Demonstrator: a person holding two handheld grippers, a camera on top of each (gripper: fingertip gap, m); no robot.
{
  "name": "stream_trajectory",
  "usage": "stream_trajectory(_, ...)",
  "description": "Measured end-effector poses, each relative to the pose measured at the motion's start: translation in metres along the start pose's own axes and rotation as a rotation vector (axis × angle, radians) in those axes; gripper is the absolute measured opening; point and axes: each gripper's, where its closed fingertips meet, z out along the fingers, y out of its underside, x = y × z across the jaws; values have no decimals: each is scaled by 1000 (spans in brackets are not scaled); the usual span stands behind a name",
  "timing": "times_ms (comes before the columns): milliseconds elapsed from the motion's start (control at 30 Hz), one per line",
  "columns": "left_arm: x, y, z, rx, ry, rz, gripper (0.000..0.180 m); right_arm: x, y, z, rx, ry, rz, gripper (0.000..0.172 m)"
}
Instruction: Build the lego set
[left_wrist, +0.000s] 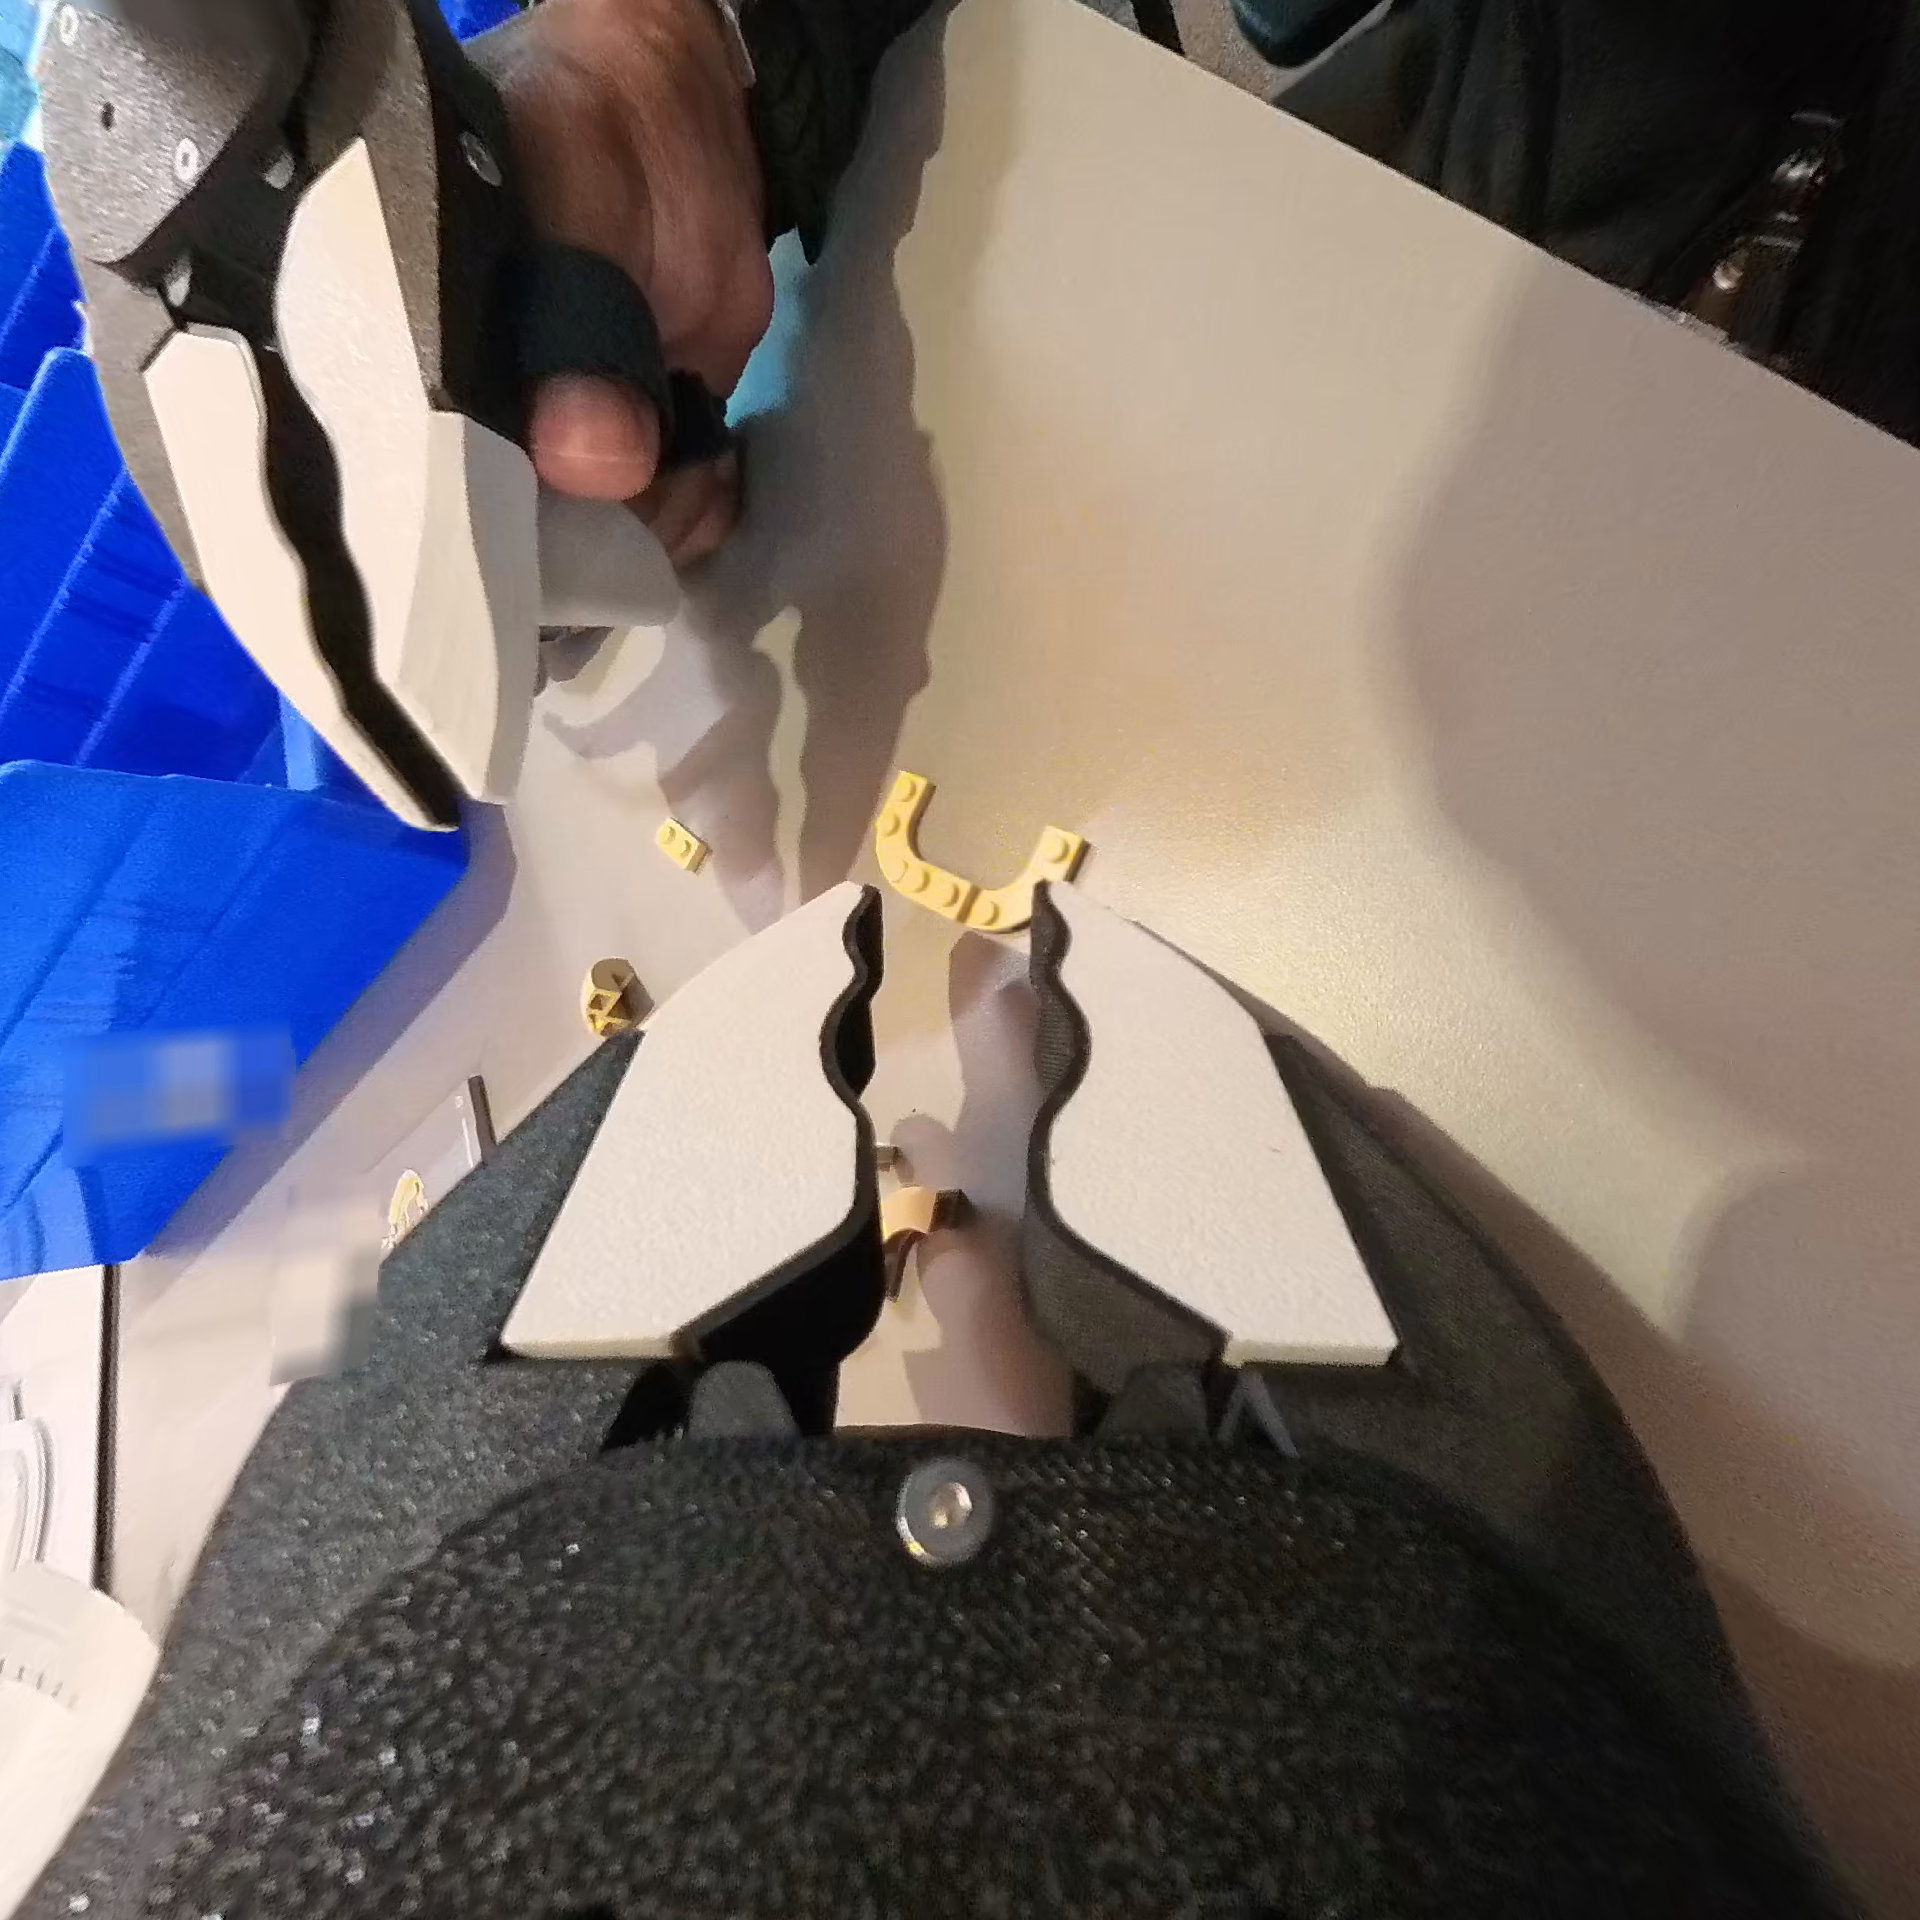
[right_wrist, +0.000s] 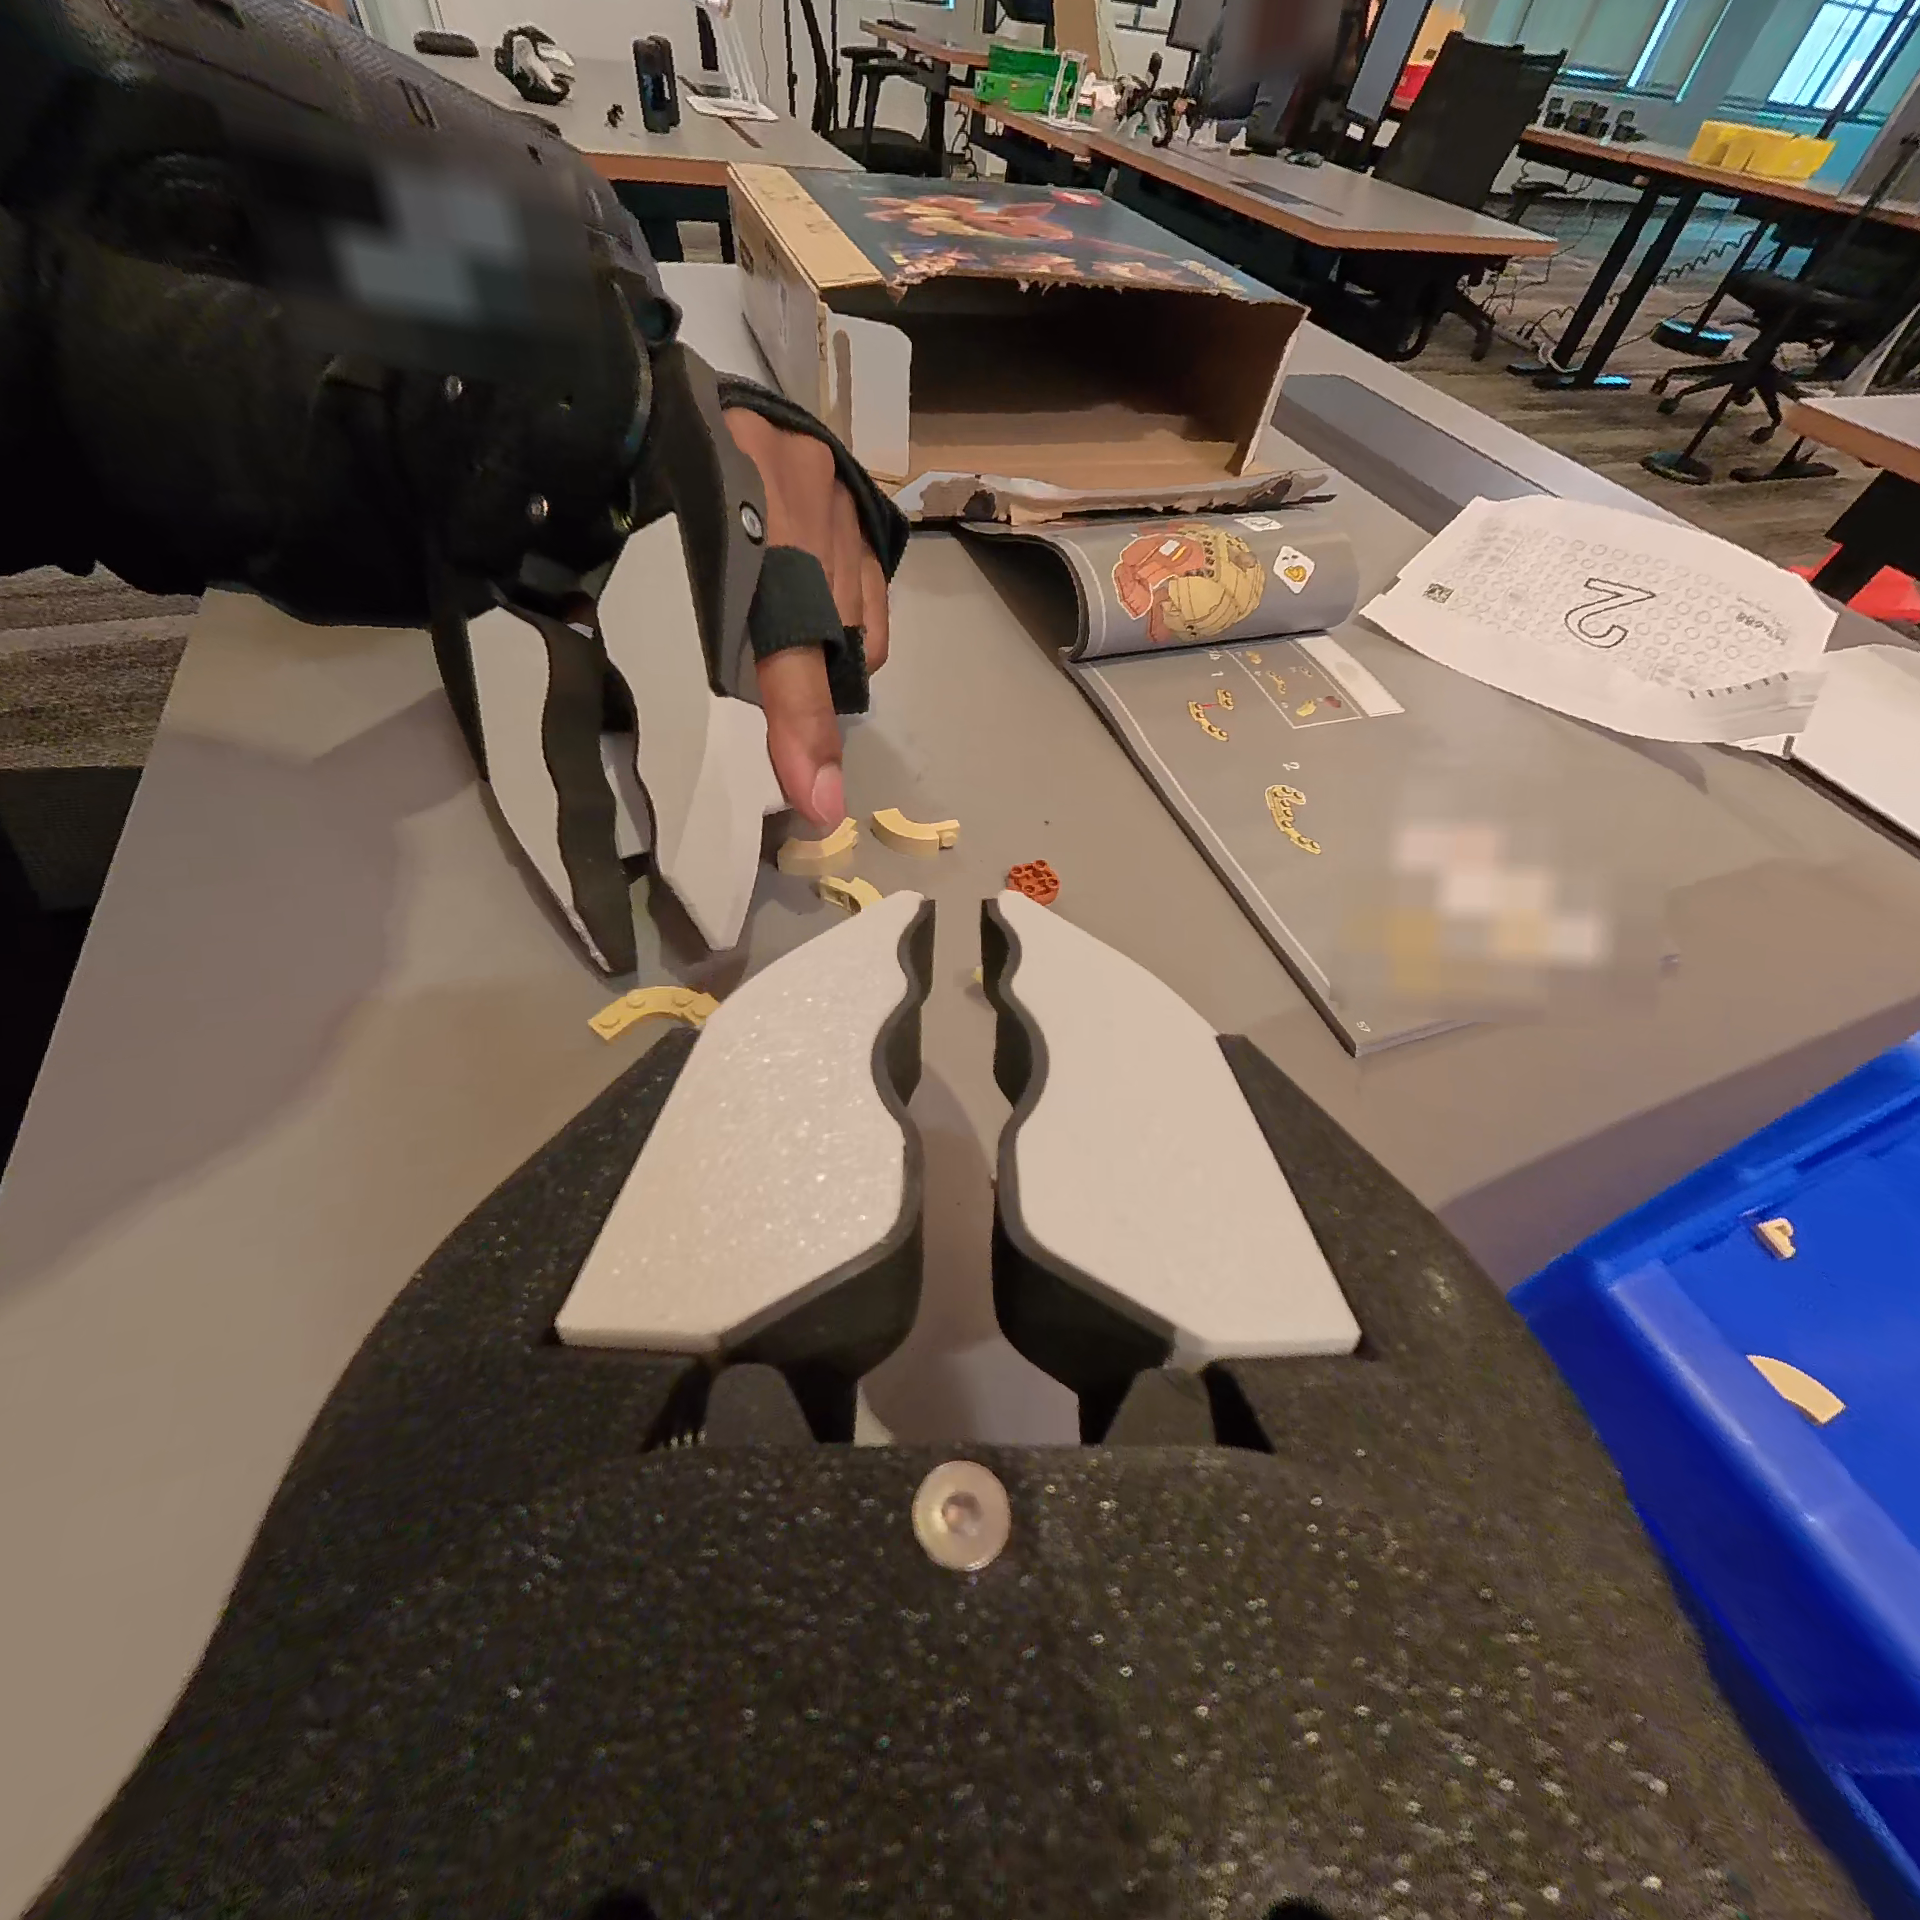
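Observation:
My left gripper (left_wrist: 956, 912) is open, its tips low over the grey table (left_wrist: 1351, 623). A tan U-shaped studded plate (left_wrist: 966, 878) lies flat just beyond the tips, not gripped. In the right wrist view the left gripper (right_wrist: 670, 940) points down over this plate (right_wrist: 649, 1010). A finger (right_wrist: 816, 769) of the hand holding it touches a tan curved brick (right_wrist: 821, 852). My right gripper (right_wrist: 956, 906) is slightly open with nothing between its pads, and bare table shows in the gap. It hovers short of an orange round brick (right_wrist: 1034, 878). It also shows at upper left in the left wrist view (left_wrist: 431, 816).
More tan curved bricks (right_wrist: 914, 829) (right_wrist: 847, 891) lie near the finger. A small tan plate (left_wrist: 683, 844) and a tan round piece (left_wrist: 613, 997) lie left of the left gripper. Blue bins (left_wrist: 156, 935) (right_wrist: 1766, 1455), an open booklet (right_wrist: 1351, 831), a torn cardboard box (right_wrist: 1039, 343) and paper bags (right_wrist: 1610, 623) ring the area.

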Motion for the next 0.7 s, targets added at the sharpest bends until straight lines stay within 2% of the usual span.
stream_trajectory(200, -6, -6, -6, 60, -23, -46, 27, 3, 1, 0, -7, 17, 0, 8)
stream_trajectory(367, -27, -15, -17, 161, -122, -126, 26, 7, 3, -1, -19, 44, -3, 8)
stream_trajectory(700, -61, 6, -23, 175, -314, -251, 24, 20, 6, -2, -31, 100, 6, 8)
